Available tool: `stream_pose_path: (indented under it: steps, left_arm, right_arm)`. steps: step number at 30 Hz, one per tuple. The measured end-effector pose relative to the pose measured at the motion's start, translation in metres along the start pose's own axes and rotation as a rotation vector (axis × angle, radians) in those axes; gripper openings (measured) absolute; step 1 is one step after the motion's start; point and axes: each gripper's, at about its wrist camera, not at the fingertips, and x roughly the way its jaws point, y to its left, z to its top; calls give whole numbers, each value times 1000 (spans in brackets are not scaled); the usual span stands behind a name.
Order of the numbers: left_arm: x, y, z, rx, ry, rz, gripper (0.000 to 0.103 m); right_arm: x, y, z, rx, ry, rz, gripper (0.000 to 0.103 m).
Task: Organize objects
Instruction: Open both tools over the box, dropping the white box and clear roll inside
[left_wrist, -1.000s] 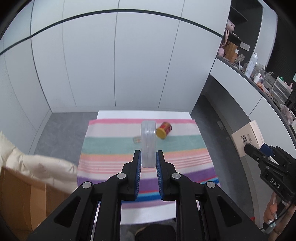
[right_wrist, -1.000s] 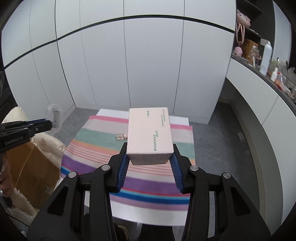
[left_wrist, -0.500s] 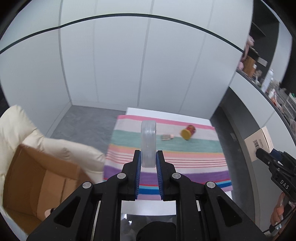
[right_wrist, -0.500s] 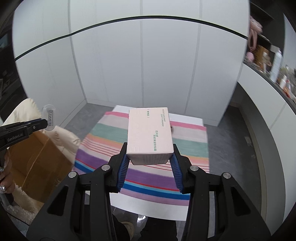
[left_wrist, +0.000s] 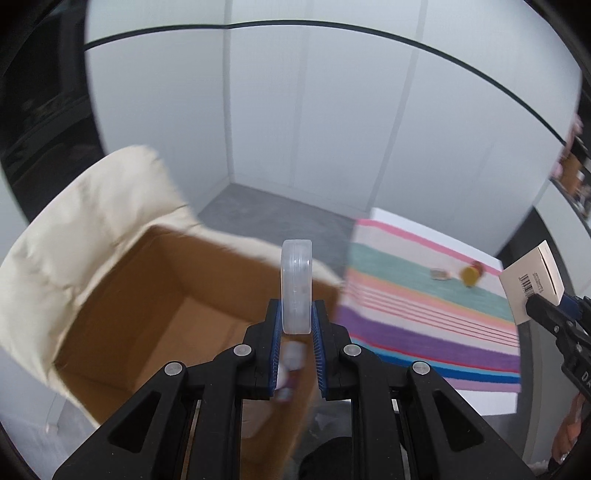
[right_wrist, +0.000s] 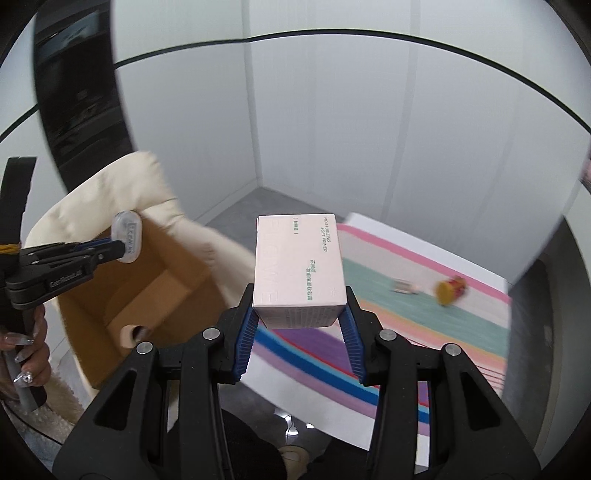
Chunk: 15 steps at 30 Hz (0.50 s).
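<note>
**Two grippers, two held items, one open box**

My left gripper (left_wrist: 295, 325) is clenched on one clear plastic case (left_wrist: 296, 288), held on edge above the open cardboard box (left_wrist: 155, 295). My right gripper (right_wrist: 300, 325) grips one pink carton (right_wrist: 299, 269) by its near end, over the near edge of the striped cloth (right_wrist: 424, 314). The single box sits against cream padding (left_wrist: 85, 229), beside the bench (right_wrist: 369, 424). Two small items lie on the cloth: one yellow-capped jar (right_wrist: 450, 290) on its side and one small blurred piece (right_wrist: 404, 286) near it.
</note>
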Motion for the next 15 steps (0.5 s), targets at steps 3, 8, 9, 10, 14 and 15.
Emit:
stream_pose_path:
  steps: [3, 8, 9, 10, 14, 15]
  left_arm:
    - [0, 40, -5, -53, 14, 39, 17]
    - [3, 96, -10, -150, 45, 95, 17]
    - [2, 104, -11, -164, 48, 101, 17]
    - [2, 114, -13, -179, 50, 107, 17]
    - [1, 132, -15, -192, 47, 130, 17]
    - [2, 133, -15, -192, 48, 132, 17]
  right_arm:
    - [22, 45, 6, -53, 26, 62, 44]
    - [52, 108, 12, -120, 57, 143, 44]
    - [57, 119, 13, -132, 62, 158, 44]
    - [62, 131, 13, -145, 68, 174, 44]
    - [77, 164, 11, -191, 90, 209, 44]
    - [81, 170, 10, -200, 95, 213, 44]
